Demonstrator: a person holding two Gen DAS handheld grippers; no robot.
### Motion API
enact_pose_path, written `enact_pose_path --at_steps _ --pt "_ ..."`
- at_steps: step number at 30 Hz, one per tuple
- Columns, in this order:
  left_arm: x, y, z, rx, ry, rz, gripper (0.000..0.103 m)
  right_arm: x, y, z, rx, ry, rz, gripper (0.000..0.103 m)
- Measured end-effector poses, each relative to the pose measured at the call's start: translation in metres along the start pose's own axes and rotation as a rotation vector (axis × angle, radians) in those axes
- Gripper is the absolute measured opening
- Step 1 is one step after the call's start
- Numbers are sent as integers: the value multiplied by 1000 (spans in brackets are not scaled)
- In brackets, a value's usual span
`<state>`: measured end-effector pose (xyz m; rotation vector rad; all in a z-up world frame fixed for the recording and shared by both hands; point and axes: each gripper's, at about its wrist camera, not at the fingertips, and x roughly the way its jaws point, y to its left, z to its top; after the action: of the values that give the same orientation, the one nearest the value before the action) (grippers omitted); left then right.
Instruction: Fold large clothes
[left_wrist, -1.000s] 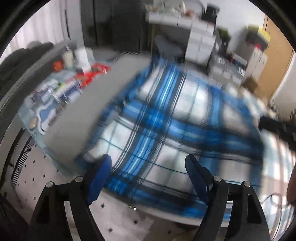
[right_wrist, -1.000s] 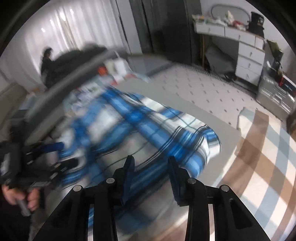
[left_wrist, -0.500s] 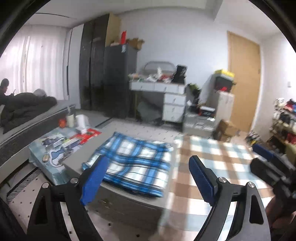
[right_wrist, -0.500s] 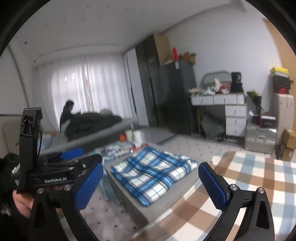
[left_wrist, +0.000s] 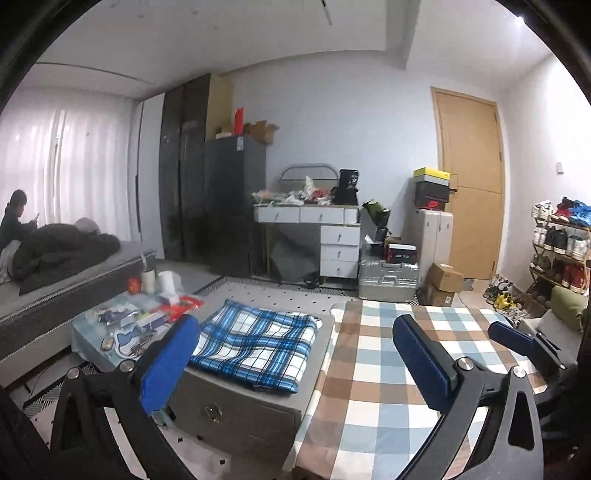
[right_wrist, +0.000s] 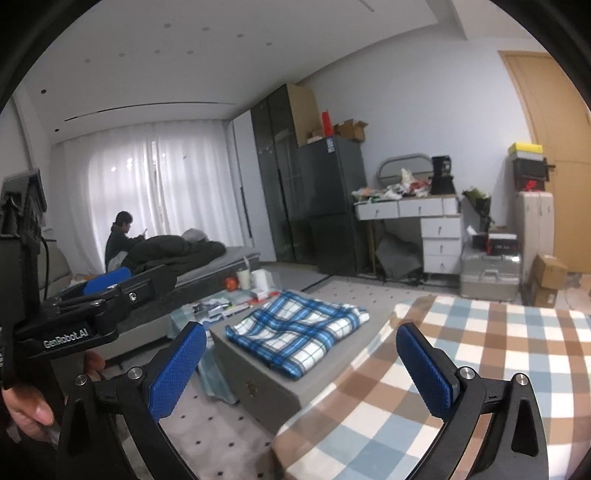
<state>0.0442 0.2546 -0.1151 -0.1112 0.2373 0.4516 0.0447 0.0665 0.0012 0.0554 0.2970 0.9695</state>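
A folded blue plaid garment (left_wrist: 255, 347) (right_wrist: 299, 328) lies flat on a grey box (left_wrist: 236, 410) beside a table under a brown-and-blue checked cloth (left_wrist: 373, 387). My left gripper (left_wrist: 293, 326) hovers well back from the garment, pointing nearly level. Its jaws are opening and hold nothing. My right gripper (right_wrist: 301, 330) stands wide open, equally far back and also empty. Each gripper shows in the other's view: the right one at the right edge (left_wrist: 517, 339), the left one at the left edge (right_wrist: 107, 280), held by a hand.
A low table (left_wrist: 122, 325) with cups and clutter stands left of the grey box. Behind it a person sits on a bed (left_wrist: 55, 295). A white dresser (left_wrist: 332, 240), a silver case (left_wrist: 388, 280), cardboard boxes and a shoe rack (left_wrist: 557, 251) line the far wall.
Both grippers have pulled back and up from close over the plaid garment, so the whole room now shows. The right jaws went from narrow to wide; the left jaws widened further.
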Motion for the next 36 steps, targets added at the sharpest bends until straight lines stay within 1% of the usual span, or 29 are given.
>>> enact_pose_path --at_steps 1,3,6,9,13,19,21,24,28,36 --pt "2 1 -1 1 -6 -5 102 -2 2 -2 -3 -4 -6 103" --pt "0 0 -3 4 -11 6 102 -2 7 -3 -16 -6 -8 103" --pt "2 6 -5 -15 -10 19 102 -6 10 0 -29 -44 -6 103" --pt "5 9 -7 -22 8 23 102 -1 13 1 -30 -31 10 103" --pt "8 7 -11 -6 20 29 102 3 19 -5 -46 -26 17 103" --pt "6 6 -14 -20 35 17 102 3 23 -10 -68 -28 2 103" --pt "8 3 -16 -1 36 38 102 3 22 -11 -64 -29 -1 103" --pt "10 2 -15 7 47 55 102 7 20 -12 -59 -8 -8 103" --pt "8 1 -15 1 58 45 102 7 14 -14 -36 -9 -18 103" --pt "1 -2 -13 11 64 54 102 3 5 -13 1 -13 -32 103"
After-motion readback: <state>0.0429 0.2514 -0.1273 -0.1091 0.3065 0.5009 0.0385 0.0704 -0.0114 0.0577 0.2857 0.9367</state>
